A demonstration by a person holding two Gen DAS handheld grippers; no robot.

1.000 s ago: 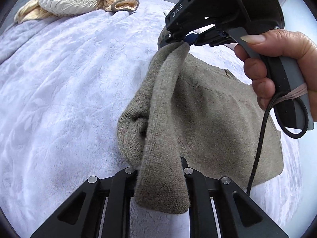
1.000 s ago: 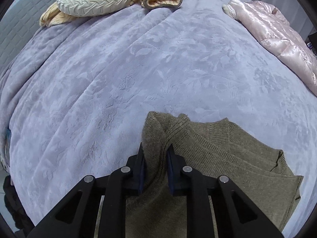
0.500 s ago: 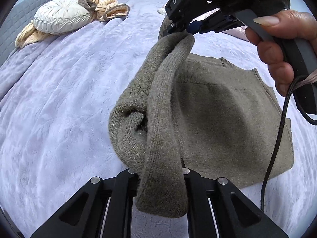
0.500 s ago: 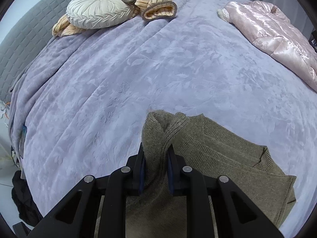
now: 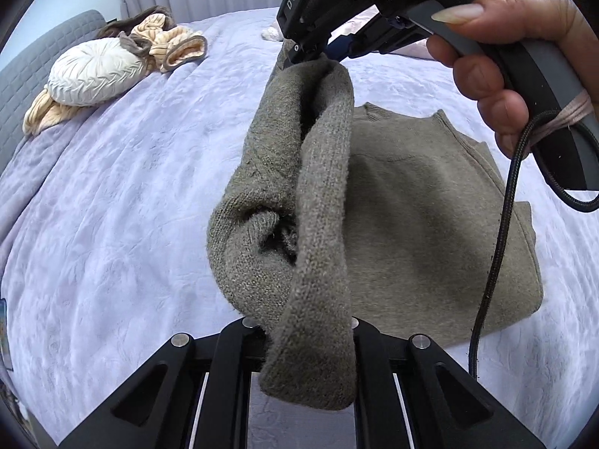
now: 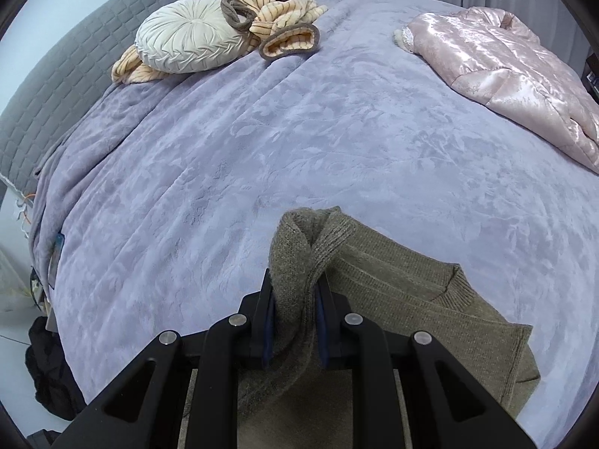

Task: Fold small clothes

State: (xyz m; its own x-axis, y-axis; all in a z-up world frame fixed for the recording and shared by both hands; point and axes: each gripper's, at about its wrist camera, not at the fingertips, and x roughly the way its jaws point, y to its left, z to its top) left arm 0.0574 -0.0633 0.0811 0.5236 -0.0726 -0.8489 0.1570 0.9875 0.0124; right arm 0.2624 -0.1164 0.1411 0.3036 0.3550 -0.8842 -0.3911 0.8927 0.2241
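Note:
An olive-green knitted sweater (image 5: pixel 430 224) lies on the lavender bedspread (image 5: pixel 112 194). Its left edge is lifted off the bed in a rolled band. My left gripper (image 5: pixel 305 331) is shut on the near end of that band, which hangs over the fingers. My right gripper (image 5: pixel 310 52), held by a hand, is shut on the far end, above the sweater's collar side. In the right wrist view the right gripper (image 6: pixel 295 299) pinches the sweater (image 6: pixel 411 299) fold between its blue pads, and the ribbed collar lies to the right.
A round cream cushion (image 6: pixel 187 37) and a striped peach garment (image 6: pixel 284 11) lie by the grey headboard (image 6: pixel 56 75). A pink satin jacket (image 6: pixel 498 63) lies at the far right. A dark heap (image 6: pixel 48 374) sits on the floor at left.
Both grippers have risen, lifting the sweater's left edge higher off the bed. The bedspread and far objects now show from further above.

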